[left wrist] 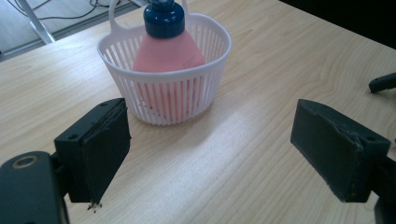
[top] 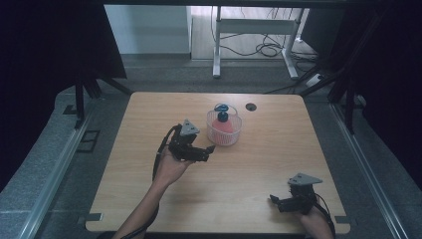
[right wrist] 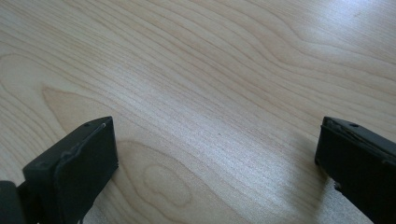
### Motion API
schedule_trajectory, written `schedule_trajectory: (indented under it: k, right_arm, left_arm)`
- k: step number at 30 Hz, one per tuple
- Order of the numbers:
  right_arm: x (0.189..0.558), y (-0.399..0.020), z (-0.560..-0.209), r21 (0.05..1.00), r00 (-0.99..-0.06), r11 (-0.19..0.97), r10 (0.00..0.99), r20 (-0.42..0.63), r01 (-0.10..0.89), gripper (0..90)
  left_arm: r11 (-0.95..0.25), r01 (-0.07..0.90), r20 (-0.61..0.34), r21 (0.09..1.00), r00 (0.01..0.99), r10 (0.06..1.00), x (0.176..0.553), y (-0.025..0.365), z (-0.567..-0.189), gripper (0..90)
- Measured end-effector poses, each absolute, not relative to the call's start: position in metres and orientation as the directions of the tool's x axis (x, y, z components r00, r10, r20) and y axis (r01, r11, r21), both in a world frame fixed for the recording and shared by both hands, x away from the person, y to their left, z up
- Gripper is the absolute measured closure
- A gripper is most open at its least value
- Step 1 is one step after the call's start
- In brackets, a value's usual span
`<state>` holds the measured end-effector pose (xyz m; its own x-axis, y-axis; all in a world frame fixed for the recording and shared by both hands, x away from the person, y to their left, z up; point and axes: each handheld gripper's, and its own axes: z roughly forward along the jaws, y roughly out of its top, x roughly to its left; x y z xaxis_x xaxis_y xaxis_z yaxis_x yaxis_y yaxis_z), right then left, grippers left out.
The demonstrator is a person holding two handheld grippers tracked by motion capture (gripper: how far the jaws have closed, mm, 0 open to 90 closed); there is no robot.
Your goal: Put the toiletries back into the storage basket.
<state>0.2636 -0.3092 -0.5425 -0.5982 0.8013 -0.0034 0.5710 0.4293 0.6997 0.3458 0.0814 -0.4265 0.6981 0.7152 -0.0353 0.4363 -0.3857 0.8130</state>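
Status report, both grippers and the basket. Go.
Left gripper open, short of the white basket, not touching. Pink bottle with blue cap upright inside. Right gripper open over bare table, holding nothing. Path to basket clear.

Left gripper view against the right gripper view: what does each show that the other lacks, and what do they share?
The left gripper view alone shows a white slotted basket holding a pink bottle with a dark blue cap, just ahead of the open left gripper, with floor and cables past the table's far edge. The right gripper view alone shows the open right gripper over bare wood grain. Both share the light wooden table and a pair of black jaws standing wide apart with nothing between them.
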Motion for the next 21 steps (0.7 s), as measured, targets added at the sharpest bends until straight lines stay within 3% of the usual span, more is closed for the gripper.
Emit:
schedule_trajectory:
  k: [21]
  right_arm:
    - [0.263, -0.309, -0.542, 0.699, -0.596, 0.428, 0.803, -0.004, 0.572, 0.0]
  left_arm:
    - [-0.376, 0.446, -0.056, 0.812, 0.701, 0.711, 0.323, 0.098, -0.44, 11.9]
